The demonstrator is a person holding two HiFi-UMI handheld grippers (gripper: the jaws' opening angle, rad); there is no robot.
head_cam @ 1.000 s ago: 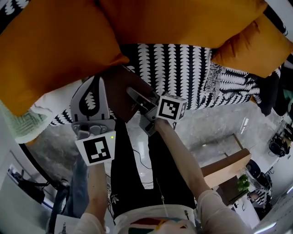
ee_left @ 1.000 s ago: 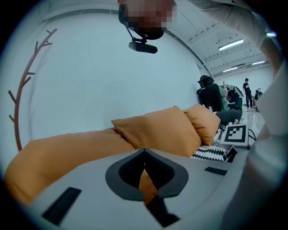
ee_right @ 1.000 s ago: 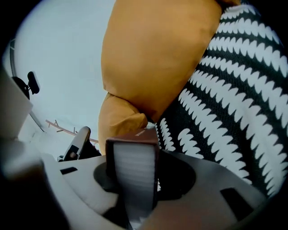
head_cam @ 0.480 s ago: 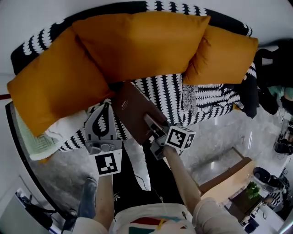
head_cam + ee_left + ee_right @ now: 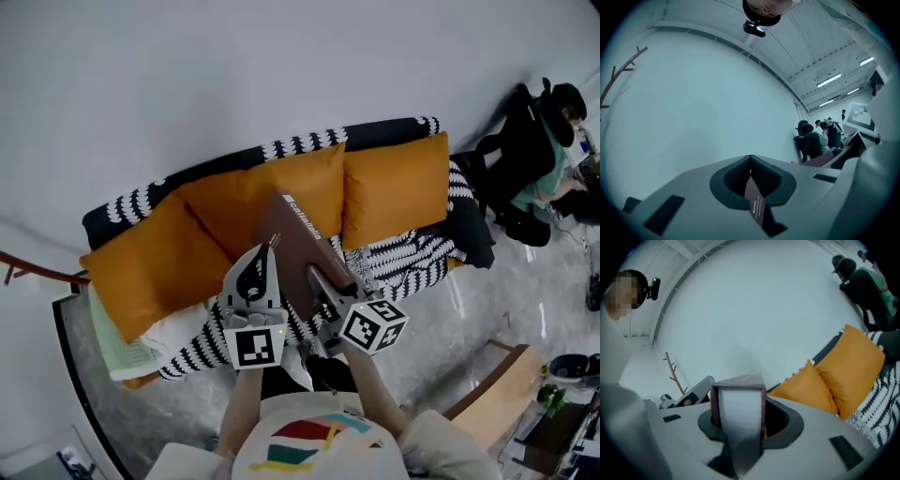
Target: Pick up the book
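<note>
Currently your right gripper [image 5: 322, 283] has its jaws partly apart and clamped on the near end of the brown hardcover book [image 5: 295, 239]. The white page block fills the gap between the pads, and the book's length runs away from the tips with a cover facing up.

Your left gripper [image 5: 262, 258] sits just beside the right one, at the book's left edge. Its jaws are nearly together, pinching a thin brown strip with small white print [image 5: 754, 201]. You cannot tell from any view whether that strip belongs to the book.

Beyond both sets of tips lies a sofa covered in a black-and-white patterned throw [image 5: 412, 258]. Three orange cushions lean along its back: one past the right gripper [image 5: 389, 187], one directly beyond the book's far end [image 5: 230, 206], and one off past the left gripper [image 5: 150, 267]. A pale green folded cloth [image 5: 112, 337] lies at the sofa's end, outward of the left gripper.

A plain white wall [image 5: 234, 75] rises behind the sofa. Far out beyond the right gripper, a person in a dark chair [image 5: 530, 159] sits well apart from you.
</note>
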